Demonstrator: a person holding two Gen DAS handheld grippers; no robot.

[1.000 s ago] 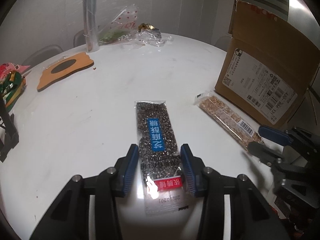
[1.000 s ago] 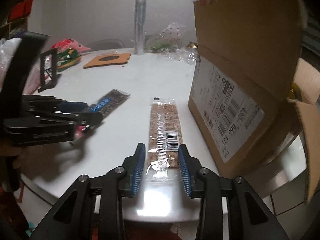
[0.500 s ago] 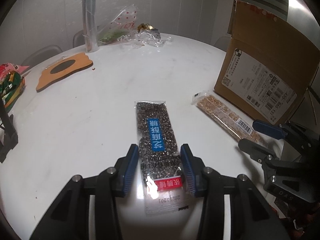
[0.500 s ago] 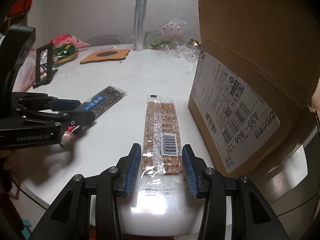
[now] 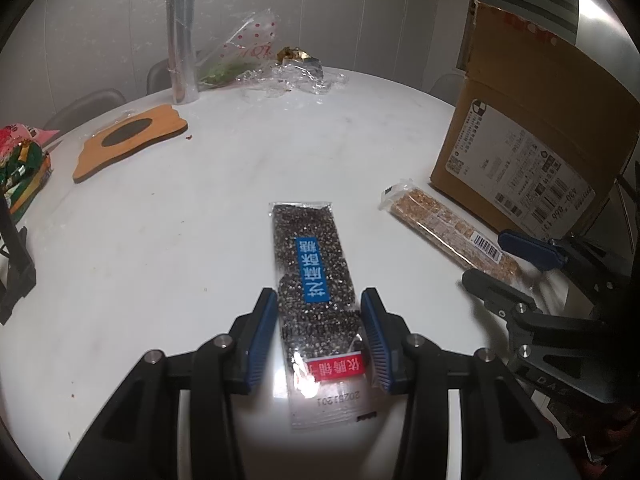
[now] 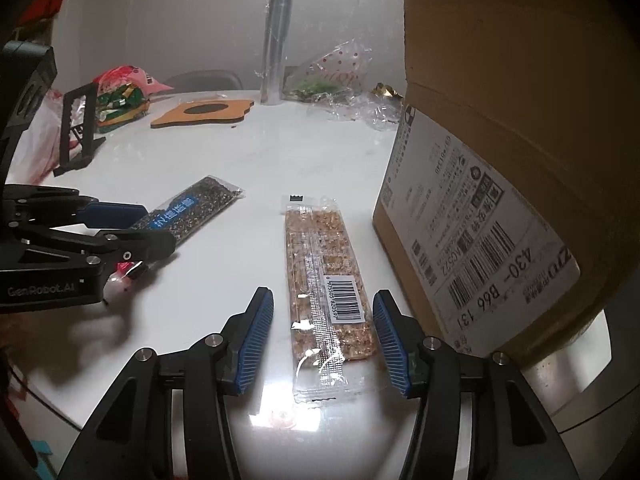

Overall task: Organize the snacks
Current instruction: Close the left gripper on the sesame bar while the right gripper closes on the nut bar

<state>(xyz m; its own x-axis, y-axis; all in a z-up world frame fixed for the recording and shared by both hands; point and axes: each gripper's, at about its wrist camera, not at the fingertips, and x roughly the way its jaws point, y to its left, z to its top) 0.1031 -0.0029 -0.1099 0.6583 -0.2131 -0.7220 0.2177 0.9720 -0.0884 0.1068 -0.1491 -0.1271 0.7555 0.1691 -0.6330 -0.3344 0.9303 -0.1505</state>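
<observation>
Right claw [image 6: 323, 336] opening, left claw [image 5: 320, 336] clamped.

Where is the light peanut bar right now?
The light peanut bar lies flat on the white table, between the opening right gripper pads untouched, beside the cardboard box; the dark sesame bar lies left.

Left gripper [image 5: 319, 332]: matte black frame, two angular black fingers [image 5: 224, 364] with round silver screws, ribbed blue pads on the inner faces; white lettering "GenRobot.AI" along the side in the right wrist view.
Right gripper [image 6: 324, 334]: same build, black angular fingers [image 6: 436, 364], silver screws at the joints, ribbed blue pads.
</observation>
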